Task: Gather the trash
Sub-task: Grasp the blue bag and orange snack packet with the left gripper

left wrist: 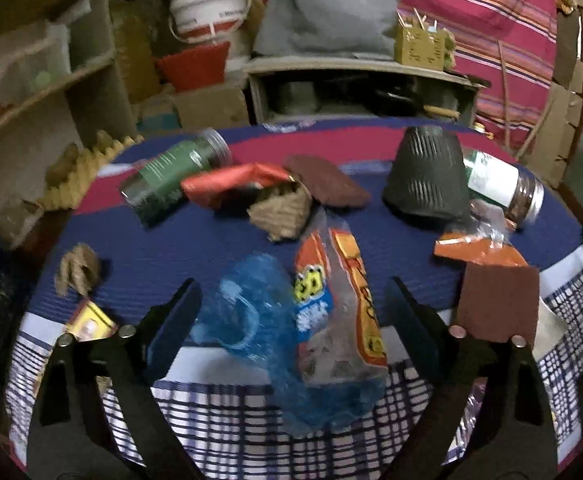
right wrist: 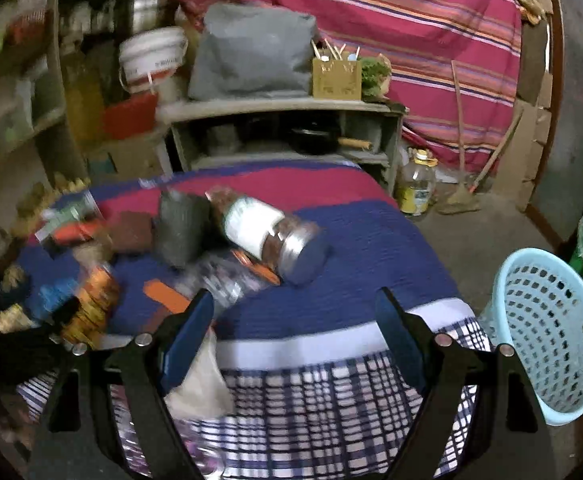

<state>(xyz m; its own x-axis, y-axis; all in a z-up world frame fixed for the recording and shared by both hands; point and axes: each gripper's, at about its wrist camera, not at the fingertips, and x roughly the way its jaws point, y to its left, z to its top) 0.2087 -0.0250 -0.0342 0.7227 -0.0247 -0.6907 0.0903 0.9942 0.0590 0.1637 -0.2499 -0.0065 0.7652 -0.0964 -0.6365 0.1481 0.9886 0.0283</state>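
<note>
My left gripper point(left wrist: 293, 304) is open above the table's front edge, its jaws wide on either side of a crumpled blue plastic bag point(left wrist: 251, 320) and an orange snack wrapper point(left wrist: 343, 300). Further back lie a red wrapper point(left wrist: 227, 184), a brown cardboard scrap point(left wrist: 281, 214), a green jar point(left wrist: 171, 176) and a white-labelled jar point(left wrist: 503, 188). My right gripper point(right wrist: 295, 312) is open and empty over the blue cloth. The white-labelled jar point(right wrist: 267, 232) lies ahead of it. A light blue perforated basket point(right wrist: 547, 336) stands on the floor at the right.
A dark upturned cup point(left wrist: 427, 176) and brown pads point(left wrist: 327, 184) sit on the blue and red cloth point(right wrist: 351, 248). A brown card point(left wrist: 499, 300) and orange wrapper point(left wrist: 479, 252) lie at the right. Shelves point(right wrist: 275, 132) and a white bucket point(left wrist: 211, 8) stand behind the table.
</note>
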